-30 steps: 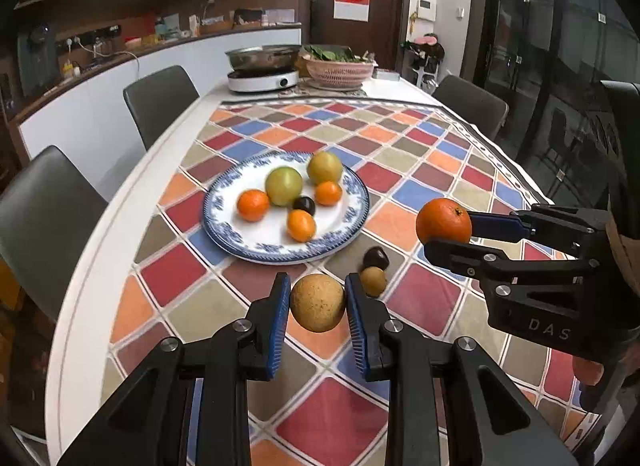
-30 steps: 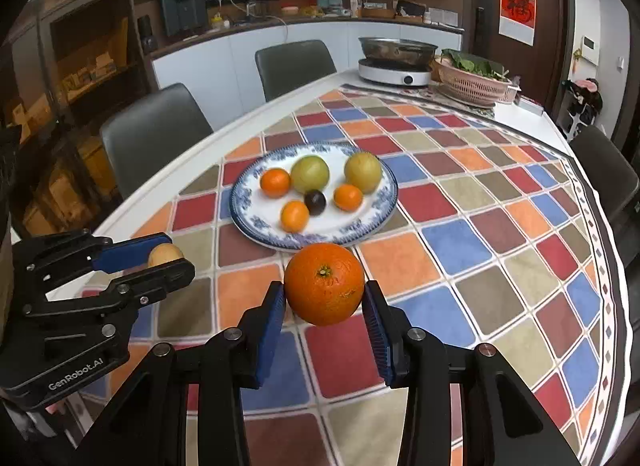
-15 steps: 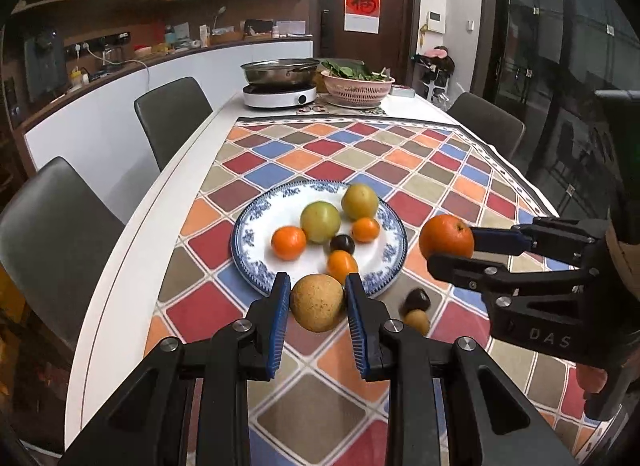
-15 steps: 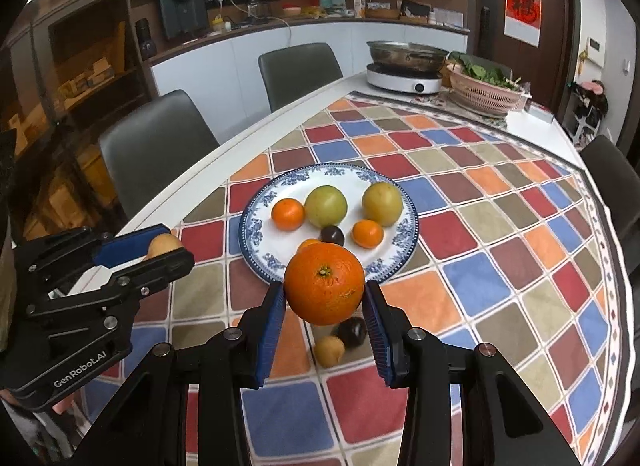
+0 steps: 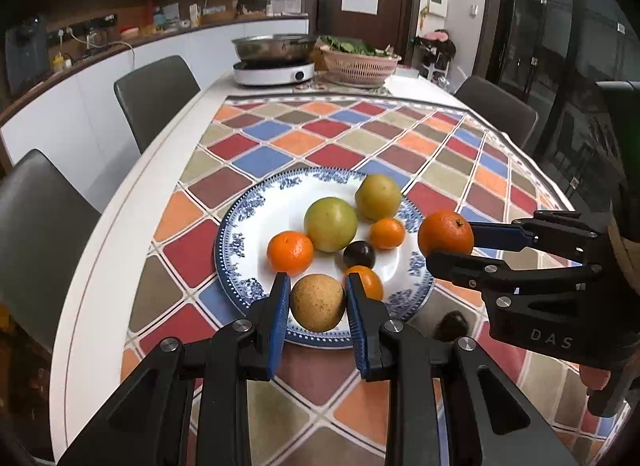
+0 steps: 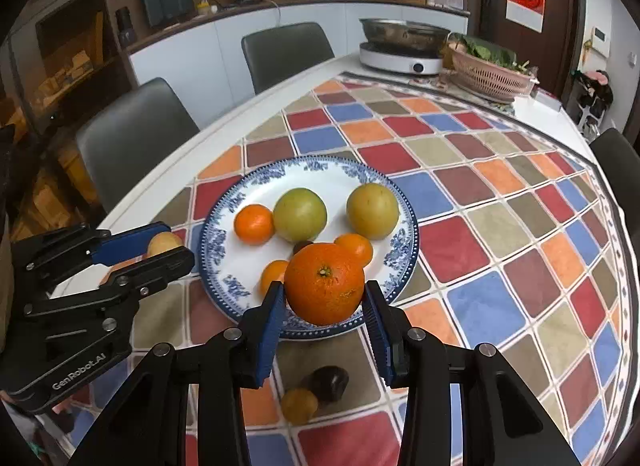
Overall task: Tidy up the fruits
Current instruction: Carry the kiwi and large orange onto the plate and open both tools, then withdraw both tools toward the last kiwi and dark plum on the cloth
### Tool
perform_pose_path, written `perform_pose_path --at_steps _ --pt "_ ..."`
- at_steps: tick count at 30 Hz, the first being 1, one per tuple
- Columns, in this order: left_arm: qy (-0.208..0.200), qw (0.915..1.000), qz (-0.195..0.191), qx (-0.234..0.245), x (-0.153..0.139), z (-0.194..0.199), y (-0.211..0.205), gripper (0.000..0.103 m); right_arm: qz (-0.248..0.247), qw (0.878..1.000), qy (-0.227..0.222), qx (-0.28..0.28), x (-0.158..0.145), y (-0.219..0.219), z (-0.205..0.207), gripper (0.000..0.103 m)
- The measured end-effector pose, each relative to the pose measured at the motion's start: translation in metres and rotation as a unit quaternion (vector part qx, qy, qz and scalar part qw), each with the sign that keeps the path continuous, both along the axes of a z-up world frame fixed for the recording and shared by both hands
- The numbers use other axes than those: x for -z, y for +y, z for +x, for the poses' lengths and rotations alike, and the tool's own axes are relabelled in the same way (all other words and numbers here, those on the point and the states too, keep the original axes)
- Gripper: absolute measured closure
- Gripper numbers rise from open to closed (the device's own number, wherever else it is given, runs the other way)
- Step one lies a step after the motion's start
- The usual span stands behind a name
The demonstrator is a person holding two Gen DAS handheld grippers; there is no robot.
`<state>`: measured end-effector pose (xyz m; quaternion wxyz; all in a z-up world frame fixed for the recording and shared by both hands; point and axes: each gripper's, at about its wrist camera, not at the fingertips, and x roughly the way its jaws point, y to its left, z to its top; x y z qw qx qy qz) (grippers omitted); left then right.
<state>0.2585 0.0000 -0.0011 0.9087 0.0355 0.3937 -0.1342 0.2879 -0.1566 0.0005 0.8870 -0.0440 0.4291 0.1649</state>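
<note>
My left gripper (image 5: 318,306) is shut on a tan speckled round fruit (image 5: 317,302), held above the near rim of the blue-and-white plate (image 5: 240,242). My right gripper (image 6: 325,306) is shut on a large orange (image 6: 324,284) over the plate's near edge (image 6: 224,282); the same orange (image 5: 445,233) shows at the right of the left wrist view. The plate holds two green-yellow fruits (image 5: 330,224), several small oranges (image 5: 289,252) and a dark plum (image 5: 359,254). On the cloth below the right gripper lie a dark fruit (image 6: 328,382) and a small yellow one (image 6: 299,406).
A checked tablecloth (image 5: 312,153) covers the white table. At the far end stand an induction hob with a steel pan (image 5: 276,57) and a pink basket of greens (image 5: 360,61). Grey chairs (image 5: 154,93) line the left side, another chair (image 5: 496,113) the right.
Both grippers have moved forward toward the plate with their fruits held; the plate now sits right under the fingertips, and the two loose fruits on the cloth have slipped beneath the right gripper.
</note>
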Motion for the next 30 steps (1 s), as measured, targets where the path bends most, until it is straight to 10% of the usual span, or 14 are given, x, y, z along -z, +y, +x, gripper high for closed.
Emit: perform_pose_path --at_steps 14,30 --pt "0.021 0.9996 0.014 0.007 0.027 0.031 -0.003 0.073 0.008 1.000 0.027 0.002 0.030 0.001 0.031 0.062" --pt "-0.032 0.9989 0.028 -0.022 -0.023 -0.018 0.002 0.048 0.004 0.999 -0.035 0.021 -0.010 -0.009 -0.010 0.052"
